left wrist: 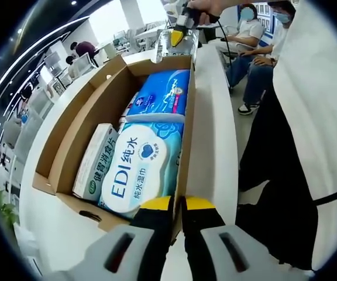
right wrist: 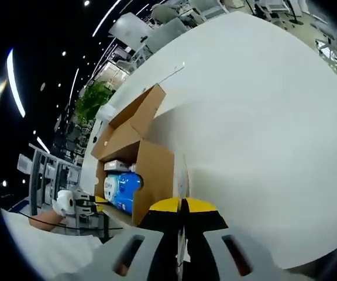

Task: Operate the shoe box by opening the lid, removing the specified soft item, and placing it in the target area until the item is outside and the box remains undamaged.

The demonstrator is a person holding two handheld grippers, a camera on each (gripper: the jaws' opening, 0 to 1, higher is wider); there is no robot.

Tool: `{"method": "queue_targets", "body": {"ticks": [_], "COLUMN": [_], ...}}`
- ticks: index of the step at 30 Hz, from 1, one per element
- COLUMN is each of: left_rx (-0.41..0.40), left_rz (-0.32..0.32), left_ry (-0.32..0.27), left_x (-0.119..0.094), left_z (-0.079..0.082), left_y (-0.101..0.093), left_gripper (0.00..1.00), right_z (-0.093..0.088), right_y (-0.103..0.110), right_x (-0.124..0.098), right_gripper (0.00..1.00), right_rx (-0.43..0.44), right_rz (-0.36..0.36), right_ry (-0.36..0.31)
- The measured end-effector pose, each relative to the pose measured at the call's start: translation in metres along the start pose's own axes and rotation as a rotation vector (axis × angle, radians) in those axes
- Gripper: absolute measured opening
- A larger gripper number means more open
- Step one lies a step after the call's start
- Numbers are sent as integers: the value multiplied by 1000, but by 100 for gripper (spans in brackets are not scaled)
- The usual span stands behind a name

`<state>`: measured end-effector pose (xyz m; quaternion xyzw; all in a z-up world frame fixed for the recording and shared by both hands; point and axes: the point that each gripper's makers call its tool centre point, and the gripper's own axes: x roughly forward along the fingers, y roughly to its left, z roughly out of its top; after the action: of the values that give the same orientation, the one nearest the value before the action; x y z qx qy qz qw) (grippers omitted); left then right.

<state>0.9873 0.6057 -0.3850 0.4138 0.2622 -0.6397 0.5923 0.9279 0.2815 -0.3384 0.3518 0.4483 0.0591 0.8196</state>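
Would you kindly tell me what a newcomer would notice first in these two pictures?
The open brown cardboard box on the white table, packed with a large blue-and-white wet-wipes pack, a blue soft pack behind it and a small white-and-green carton beside it. The left gripper sits shut at the box's near edge; the right gripper pinches its far flap.

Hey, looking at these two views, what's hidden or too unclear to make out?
- Left gripper view: the blue pack under the wet wipes pack; its print is too small.
- Left gripper view: the box floor, covered by contents.
- Right gripper view: the flap clamped by the right gripper, seen edge-on.
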Motion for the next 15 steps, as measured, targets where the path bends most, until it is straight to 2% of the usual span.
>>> {"method": "queue_targets", "body": {"ticks": [3,7,9,10,11,15], "left_rx": [0,4,6,8,8,11], "left_rz": [-2,-2,-4,-6,-9,-22], "left_ry": [1,8,8,8,9,2], "left_x": [0,0,0,0,0,-1], "left_z": [0,-1,-1,0,0,0], "left_y": [0,0,0,0,0,0], "left_gripper": [6,6,6,6,6,5], "right_z": [1,-8,-10,-4,-3,0], "right_y": [-6,-14,-19,-24,-24,-24], "right_x": [3,9,9,7,6,13], "right_gripper": [0,0,0,0,0,0], "right_rx": [5,26,11,-17,-44,-65], "right_rz": [10,-7,-48,-94,-108,-105], "right_ry": [-6,27,39,16,16,12]}}
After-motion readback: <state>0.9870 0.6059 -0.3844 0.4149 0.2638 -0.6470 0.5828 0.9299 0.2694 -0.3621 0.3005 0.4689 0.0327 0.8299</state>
